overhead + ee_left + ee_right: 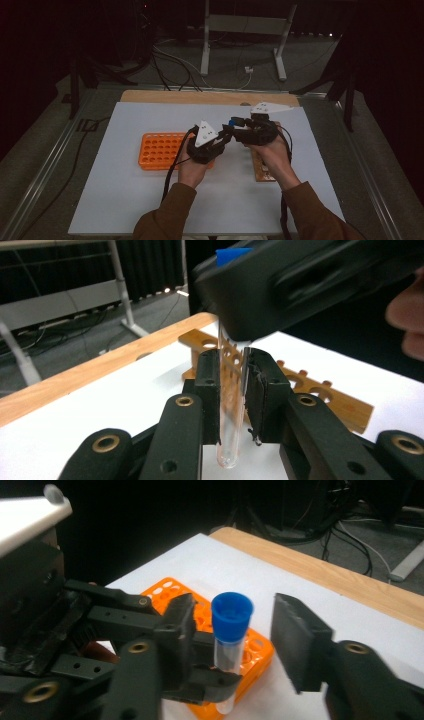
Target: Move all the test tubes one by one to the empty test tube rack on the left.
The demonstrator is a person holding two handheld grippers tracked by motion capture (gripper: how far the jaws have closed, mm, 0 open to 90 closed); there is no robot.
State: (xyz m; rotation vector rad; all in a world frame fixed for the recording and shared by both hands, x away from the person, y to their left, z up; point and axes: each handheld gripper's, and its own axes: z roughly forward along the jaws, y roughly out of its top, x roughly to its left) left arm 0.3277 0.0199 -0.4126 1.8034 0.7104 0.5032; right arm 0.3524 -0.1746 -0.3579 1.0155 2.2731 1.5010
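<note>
Left gripper (233, 390): clenched on a clear plastic test tube with a blue screw cap (230, 410), pads pressing the glassy wall from both sides, tube upright, rounded bottom hanging free below the jaws. Right gripper (235, 645): released, jaws standing apart on either side of the blue cap (231, 616), neither pad touching it. Both held close together above the middle of the white sheet-covered table (125, 200), tips meeting, a hand behind each.

Beneath the left hand, towards the left edge of the table: an orange plastic tube rack with rows of round holes (160, 149), lying flat. Beneath the right hand, nearer the right edge: a brown wooden rack with round holes (262, 172), also flat. Along the far edge of the table: a bare strip of light wood (200, 97).
</note>
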